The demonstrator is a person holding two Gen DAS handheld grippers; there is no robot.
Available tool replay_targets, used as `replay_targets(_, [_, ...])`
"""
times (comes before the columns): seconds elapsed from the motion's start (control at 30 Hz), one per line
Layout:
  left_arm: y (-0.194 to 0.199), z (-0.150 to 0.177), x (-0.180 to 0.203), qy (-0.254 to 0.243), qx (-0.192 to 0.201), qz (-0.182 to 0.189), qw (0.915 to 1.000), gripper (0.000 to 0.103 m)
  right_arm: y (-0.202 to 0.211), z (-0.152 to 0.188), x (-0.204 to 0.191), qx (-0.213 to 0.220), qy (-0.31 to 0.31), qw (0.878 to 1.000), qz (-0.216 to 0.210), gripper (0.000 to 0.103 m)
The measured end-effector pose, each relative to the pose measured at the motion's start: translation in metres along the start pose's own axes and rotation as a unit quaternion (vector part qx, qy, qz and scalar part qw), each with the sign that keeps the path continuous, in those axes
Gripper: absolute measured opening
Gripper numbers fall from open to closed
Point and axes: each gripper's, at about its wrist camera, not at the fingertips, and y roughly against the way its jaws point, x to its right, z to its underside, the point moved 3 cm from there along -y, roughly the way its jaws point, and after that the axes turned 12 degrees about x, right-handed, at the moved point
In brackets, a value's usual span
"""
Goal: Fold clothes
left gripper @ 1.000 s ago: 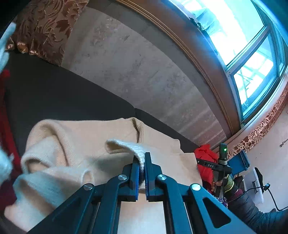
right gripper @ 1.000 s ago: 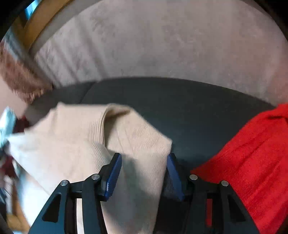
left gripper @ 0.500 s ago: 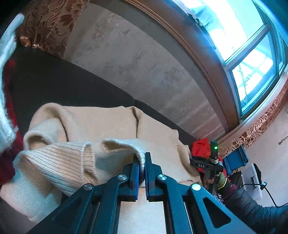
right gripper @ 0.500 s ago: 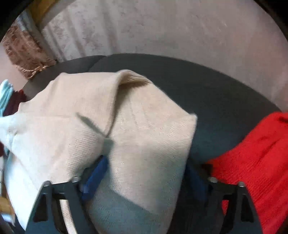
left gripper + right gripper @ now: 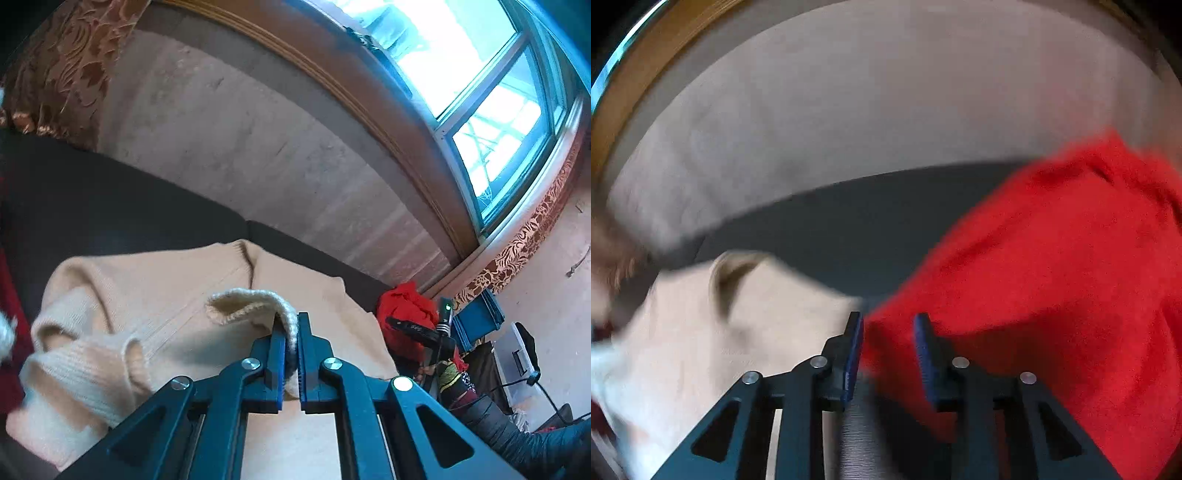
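Observation:
A cream knit sweater point(image 5: 155, 295) lies spread on the dark sofa seat point(image 5: 110, 206). My left gripper point(image 5: 291, 326) is shut on a ribbed edge of the sweater and holds it lifted over the body of the garment. In the right wrist view, blurred by motion, the sweater point(image 5: 713, 332) lies to the left. My right gripper point(image 5: 888, 325) is open and empty, its tips at the edge of a red garment point(image 5: 1052, 277). The right gripper also shows in the left wrist view point(image 5: 421, 328), beside the red garment point(image 5: 406, 302).
A pale sofa backrest point(image 5: 240, 140) rises behind the seat. A brown patterned cushion point(image 5: 62, 62) sits at the far left. A window point(image 5: 472, 74) is above. A blue crate point(image 5: 476, 317) and cables lie on the floor at the right.
My right gripper has let go of the sweater's corner and swung right toward the red garment. My left gripper has kept its hold, and the folded sleeve has settled lower at the left.

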Motion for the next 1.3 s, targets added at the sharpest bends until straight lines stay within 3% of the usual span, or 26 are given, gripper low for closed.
replay_targets(0.07, [-0.001, -0.002, 0.001, -0.004, -0.001, 0.0, 1.0, 0.003, 0.01, -0.005, 0.007, 0.015, -0.013, 1.0, -0.015, 0.03])
replay_targets(0.2, [-0.003, -0.005, 0.002, -0.004, 0.001, 0.0, 1.0, 0.003, 0.011, -0.005, -0.039, -0.01, 0.066, 0.994, -0.084, 0.031])
replay_targets(0.27, [-0.003, -0.005, 0.002, -0.004, 0.001, 0.001, 1.0, 0.003, 0.001, 0.001, -0.065, -0.034, 0.098, 0.989, -0.105, 0.047])
replay_targets(0.3, [-0.002, -0.005, 0.003, -0.004, 0.001, 0.002, 1.0, 0.003, -0.007, 0.005, -0.074, -0.044, 0.117, 0.987, -0.102, 0.063])
replay_targets(0.33, [-0.002, -0.005, 0.003, -0.005, 0.001, 0.002, 1.0, 0.003, -0.014, 0.01, -0.083, -0.055, 0.136, 0.984, -0.098, 0.067])
replay_targets(0.47, [-0.001, -0.004, 0.001, -0.003, -0.002, 0.005, 1.0, 0.003, -0.042, 0.028, -0.096, -0.099, 0.179, 0.977, -0.062, 0.066])
replay_targets(0.5, [0.0, -0.004, 0.001, -0.002, -0.001, 0.006, 1.0, 0.003, -0.045, 0.03, -0.096, -0.102, 0.183, 0.976, -0.057, 0.062])
replay_targets(0.6, [0.002, -0.004, 0.001, -0.002, 0.001, 0.011, 0.9999, 0.003, -0.038, 0.024, -0.093, -0.088, 0.163, 0.981, -0.063, 0.007])
replay_targets(0.9, [-0.006, -0.01, 0.009, -0.006, -0.003, 0.028, 0.9996, 0.003, -0.014, 0.002, -0.053, -0.053, 0.136, 0.989, -0.026, 0.007])
replay_targets(1.03, [-0.025, -0.012, 0.014, -0.011, -0.022, 0.028, 0.9993, 0.003, -0.011, -0.006, -0.031, -0.046, 0.118, 0.992, -0.006, 0.007])
replay_targets(1.17, [-0.056, -0.013, -0.005, 0.026, -0.043, 0.01, 0.9987, 0.003, -0.019, -0.001, -0.016, -0.051, 0.094, 0.994, 0.013, 0.01])
replay_targets(1.2, [-0.065, -0.01, -0.013, 0.038, -0.051, -0.003, 0.9979, 0.003, -0.02, 0.0, -0.011, -0.052, 0.083, 0.995, 0.017, 0.011])
replay_targets(1.3, [-0.078, -0.003, -0.028, 0.05, -0.072, -0.025, 0.9958, 0.003, -0.016, -0.001, -0.005, -0.038, 0.081, 0.995, 0.038, 0.041])
